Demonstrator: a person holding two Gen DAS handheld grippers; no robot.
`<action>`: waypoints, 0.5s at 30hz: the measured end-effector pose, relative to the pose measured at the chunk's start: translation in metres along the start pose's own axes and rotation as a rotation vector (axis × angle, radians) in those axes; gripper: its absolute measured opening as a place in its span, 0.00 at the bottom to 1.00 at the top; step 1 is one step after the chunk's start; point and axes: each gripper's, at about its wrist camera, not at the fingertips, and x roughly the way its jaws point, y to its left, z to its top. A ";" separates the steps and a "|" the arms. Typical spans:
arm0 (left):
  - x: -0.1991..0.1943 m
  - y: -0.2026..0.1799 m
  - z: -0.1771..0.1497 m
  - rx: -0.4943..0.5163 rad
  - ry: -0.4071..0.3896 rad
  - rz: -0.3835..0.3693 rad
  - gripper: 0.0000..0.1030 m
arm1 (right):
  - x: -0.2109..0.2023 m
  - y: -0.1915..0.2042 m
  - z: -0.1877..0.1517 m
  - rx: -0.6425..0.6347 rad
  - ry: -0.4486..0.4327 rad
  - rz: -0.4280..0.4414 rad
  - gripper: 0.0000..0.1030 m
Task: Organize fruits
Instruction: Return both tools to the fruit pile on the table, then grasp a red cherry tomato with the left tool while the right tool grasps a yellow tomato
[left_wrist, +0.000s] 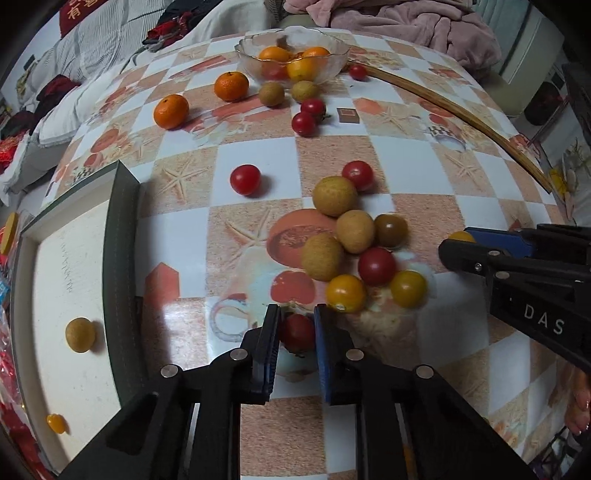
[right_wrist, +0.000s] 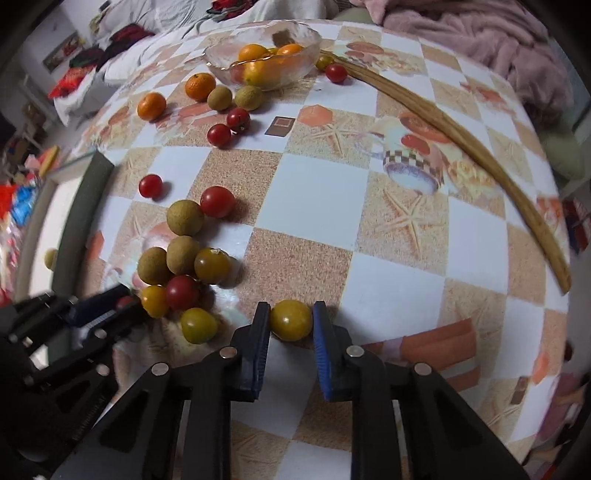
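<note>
Red tomato (left_wrist: 298, 331) – clamped by left gripper (left_wrist: 296, 328) | right gripper (right_wrist: 290, 325) grips yellow tomato (right_wrist: 290, 319) | fruit cluster (left_wrist: 351, 243) beside both

Two wrist cameras looking steeply down, close over the table (left_wrist: 406, 155)
Both are sharing the fruit cluster (left_wrist: 354, 251) and glass bowl (right_wrist: 295, 37).

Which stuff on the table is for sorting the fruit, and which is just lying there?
For the job: red tomato in left gripper; yellow tomato in right gripper; longans; tangerines; glass bowl; white tray.
Lying about: bamboo strip; small brown square; pink blanket.
</note>
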 end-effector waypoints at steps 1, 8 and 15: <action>-0.001 0.000 0.000 -0.011 0.002 -0.013 0.19 | -0.001 -0.004 -0.001 0.024 0.003 0.014 0.24; -0.012 0.017 -0.002 -0.088 0.002 -0.065 0.19 | -0.009 -0.011 -0.006 0.051 0.005 0.019 0.24; -0.029 0.037 -0.007 -0.123 -0.016 -0.065 0.19 | -0.022 -0.002 -0.008 0.043 -0.005 0.037 0.24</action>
